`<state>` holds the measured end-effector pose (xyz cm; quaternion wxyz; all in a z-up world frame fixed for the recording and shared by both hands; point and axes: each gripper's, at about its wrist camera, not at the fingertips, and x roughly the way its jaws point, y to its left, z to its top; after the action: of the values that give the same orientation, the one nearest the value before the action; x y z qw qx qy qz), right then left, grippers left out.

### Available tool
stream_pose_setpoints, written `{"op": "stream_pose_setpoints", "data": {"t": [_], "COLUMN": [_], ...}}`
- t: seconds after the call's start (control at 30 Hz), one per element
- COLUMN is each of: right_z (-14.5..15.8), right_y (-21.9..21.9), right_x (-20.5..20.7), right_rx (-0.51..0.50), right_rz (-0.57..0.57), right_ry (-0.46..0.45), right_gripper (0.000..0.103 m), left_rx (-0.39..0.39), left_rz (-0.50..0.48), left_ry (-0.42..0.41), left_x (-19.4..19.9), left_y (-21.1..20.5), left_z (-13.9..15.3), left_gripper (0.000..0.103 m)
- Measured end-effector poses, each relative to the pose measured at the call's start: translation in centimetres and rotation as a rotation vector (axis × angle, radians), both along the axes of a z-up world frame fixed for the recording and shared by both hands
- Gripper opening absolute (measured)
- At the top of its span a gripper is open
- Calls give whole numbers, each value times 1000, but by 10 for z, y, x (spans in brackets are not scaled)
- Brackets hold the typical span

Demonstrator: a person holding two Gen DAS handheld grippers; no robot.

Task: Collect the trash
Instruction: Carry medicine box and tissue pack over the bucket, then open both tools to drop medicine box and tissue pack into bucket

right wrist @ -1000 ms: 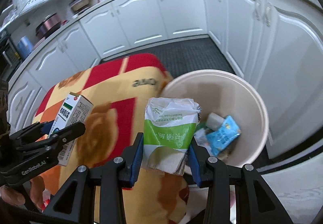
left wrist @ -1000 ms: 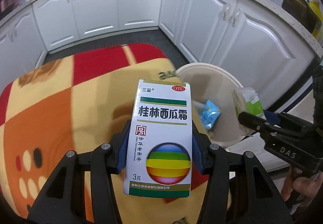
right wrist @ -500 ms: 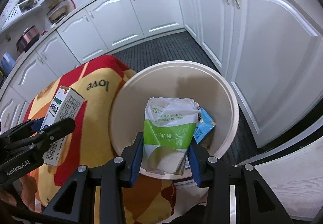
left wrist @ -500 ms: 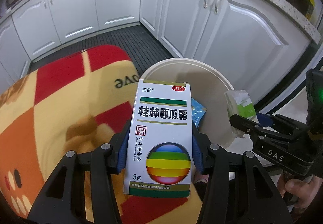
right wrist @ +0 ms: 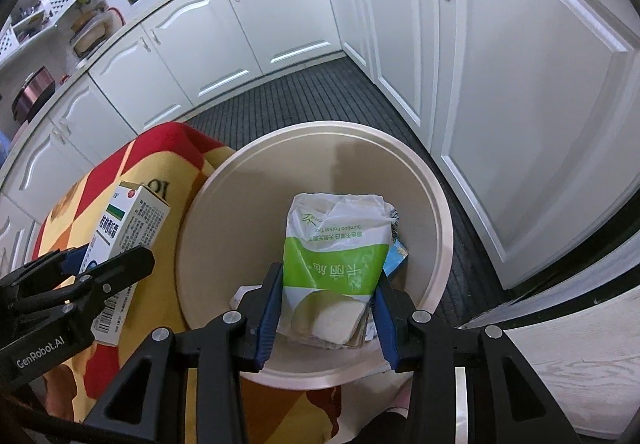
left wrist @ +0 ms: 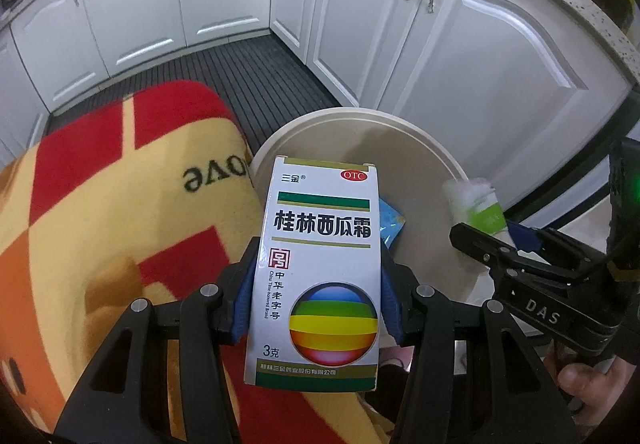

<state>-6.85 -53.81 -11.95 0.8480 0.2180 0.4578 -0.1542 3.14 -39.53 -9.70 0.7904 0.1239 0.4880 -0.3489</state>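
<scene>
My left gripper [left wrist: 318, 264] is shut on a white medicine box [left wrist: 316, 244] with a rainbow ball, held upright over the near rim of the cream bin [left wrist: 360, 113]. In the right wrist view the same box [right wrist: 132, 219] sits in the left gripper [right wrist: 116, 260] beside the bin [right wrist: 440, 203]. My right gripper [right wrist: 328, 284] hangs over the bin's mouth with a green and white tissue pack [right wrist: 340, 244] between its blue pads [right wrist: 270, 296]. Its jaws are opening, and the pads still touch the pack. The left wrist view shows the right gripper [left wrist: 480, 244] and the pack [left wrist: 476, 203] above the bin's right rim.
A blue packet [right wrist: 396, 260] lies inside the bin. A red, orange and yellow blanket [left wrist: 120, 203] covers the surface left of the bin. White cabinets [left wrist: 480, 63] wrap around a dark ribbed floor mat [left wrist: 260, 75]. A hand [left wrist: 580, 380] grips the right tool.
Both grippers have moved from over the blanket to over the bin. The tissue pack now hangs above the bin's inside, and the right jaws stand slightly wider.
</scene>
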Motion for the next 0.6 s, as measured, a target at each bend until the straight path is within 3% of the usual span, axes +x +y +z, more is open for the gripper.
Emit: {"op": "stream_pose_setpoints", "data": {"t": [0.1,0.27,0.6], "right_z": [-2,-8,-7], "right_y": [-2,-5,6], "right_x": [1,-1,-11], "right_rx": [12,36,36], "right_rz": [-14,-19,-19], "right_ry": [2,20,19], "right_gripper": [54,61,66], "left_rx": [-16,-60,-50], "left_rz": [4,2,52], "left_ry": [23,39,-6], "left_x": [3,2,-1], "left_y": [1,4,16], "left_z": [-4,-3,0], "left_gripper": [52,69,69]}}
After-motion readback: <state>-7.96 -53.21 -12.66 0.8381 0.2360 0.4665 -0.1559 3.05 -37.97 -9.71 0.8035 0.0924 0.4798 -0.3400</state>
